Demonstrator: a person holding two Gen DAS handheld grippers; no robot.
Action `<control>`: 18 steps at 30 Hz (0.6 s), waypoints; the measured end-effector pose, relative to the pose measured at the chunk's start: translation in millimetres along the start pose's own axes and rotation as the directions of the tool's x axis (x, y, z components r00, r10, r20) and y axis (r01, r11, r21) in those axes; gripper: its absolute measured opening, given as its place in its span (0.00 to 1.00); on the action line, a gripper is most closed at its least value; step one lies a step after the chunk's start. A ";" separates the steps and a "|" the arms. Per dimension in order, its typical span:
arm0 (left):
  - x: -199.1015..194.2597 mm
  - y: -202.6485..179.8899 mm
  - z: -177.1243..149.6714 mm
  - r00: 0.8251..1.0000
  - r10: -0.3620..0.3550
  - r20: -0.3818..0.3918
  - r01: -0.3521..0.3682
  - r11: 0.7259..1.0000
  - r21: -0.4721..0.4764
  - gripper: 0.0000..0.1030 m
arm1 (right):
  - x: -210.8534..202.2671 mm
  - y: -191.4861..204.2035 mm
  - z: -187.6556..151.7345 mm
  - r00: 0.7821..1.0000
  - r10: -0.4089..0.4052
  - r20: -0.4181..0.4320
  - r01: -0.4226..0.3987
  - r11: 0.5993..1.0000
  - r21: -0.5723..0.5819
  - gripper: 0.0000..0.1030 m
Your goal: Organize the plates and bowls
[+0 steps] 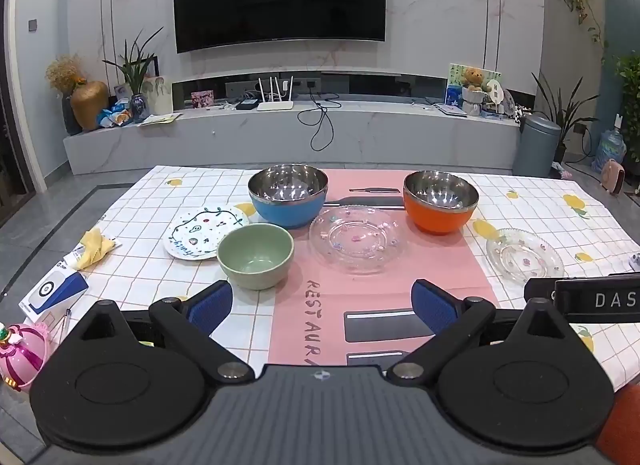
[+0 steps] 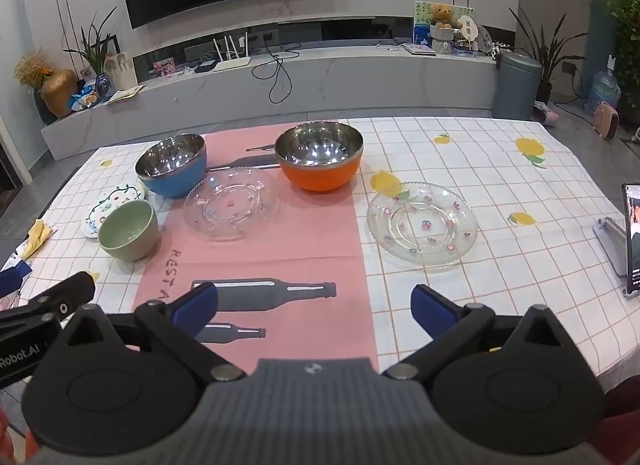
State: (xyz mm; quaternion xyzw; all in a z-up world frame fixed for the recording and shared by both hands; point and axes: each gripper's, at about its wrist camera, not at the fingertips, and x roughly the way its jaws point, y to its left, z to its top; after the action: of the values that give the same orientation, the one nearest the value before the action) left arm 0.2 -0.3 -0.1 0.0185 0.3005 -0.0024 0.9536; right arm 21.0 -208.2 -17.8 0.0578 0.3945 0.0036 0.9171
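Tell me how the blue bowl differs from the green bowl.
The blue bowl has a shiny metal lining; the green bowl is matte green inside and out. The blue bowl looks wider than the green one. The blue bowl sits farther back, the green bowl nearer the gripper. Both stand upright and empty.

The left gripper hangs over the near edge of the table, tilted downward, its blue-padded fingers spread wide with nothing between them. The right gripper hangs over the same near edge, just to the right of the left one, pitched down more steeply, fingers likewise spread wide and empty.
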 end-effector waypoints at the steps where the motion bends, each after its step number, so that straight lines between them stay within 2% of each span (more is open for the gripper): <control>1: -0.1 -0.2 0.2 1.000 0.000 0.000 0.000 1.000 -0.002 1.00 | -0.3 0.2 -0.4 1.000 0.000 0.004 0.000 1.000 0.001 0.98; 18: -4.6 10.3 -3.5 1.000 -0.011 0.006 0.011 0.998 -0.054 1.00 | -4.0 9.8 -5.6 1.000 -0.023 0.015 0.024 0.999 -0.038 0.98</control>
State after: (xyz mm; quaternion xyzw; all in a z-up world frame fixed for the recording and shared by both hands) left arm -5.4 10.1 0.1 -0.0089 0.2980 0.0004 0.9545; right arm 14.6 -198.1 -17.6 0.0355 0.3881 -0.0002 0.9209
